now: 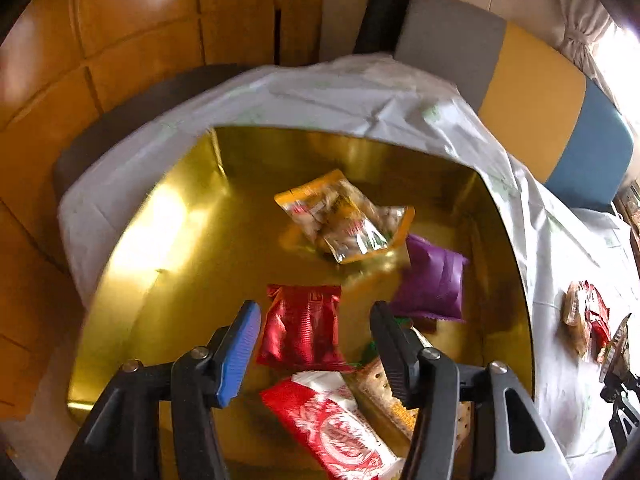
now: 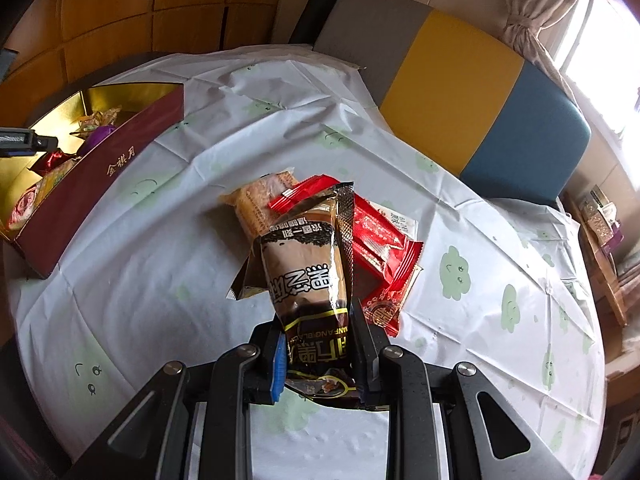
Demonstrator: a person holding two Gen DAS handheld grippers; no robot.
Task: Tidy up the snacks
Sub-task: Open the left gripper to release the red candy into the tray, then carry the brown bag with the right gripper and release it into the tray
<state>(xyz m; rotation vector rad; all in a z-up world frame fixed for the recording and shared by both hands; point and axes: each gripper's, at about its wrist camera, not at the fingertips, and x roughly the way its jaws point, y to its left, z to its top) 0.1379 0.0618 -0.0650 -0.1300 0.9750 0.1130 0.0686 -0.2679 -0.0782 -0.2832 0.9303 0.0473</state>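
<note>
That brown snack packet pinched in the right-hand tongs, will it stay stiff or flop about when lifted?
Probably floppy: the brown packet is a thin, creased film wrapper, gripped only at one end by the right gripper. Its glossy foil looks slippery, so it might slide. It seems puffy and likely light for its size.

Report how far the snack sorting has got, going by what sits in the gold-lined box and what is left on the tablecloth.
Done: the gold-lined gift box holds several packets, among them a dark red foil packet and a purple packet. In hand: the right gripper is shut on a brown sesame snack packet; the left gripper is open and empty over the box. Left: a small pile on the tablecloth, including a red wrapper and a cracker pack.
</note>
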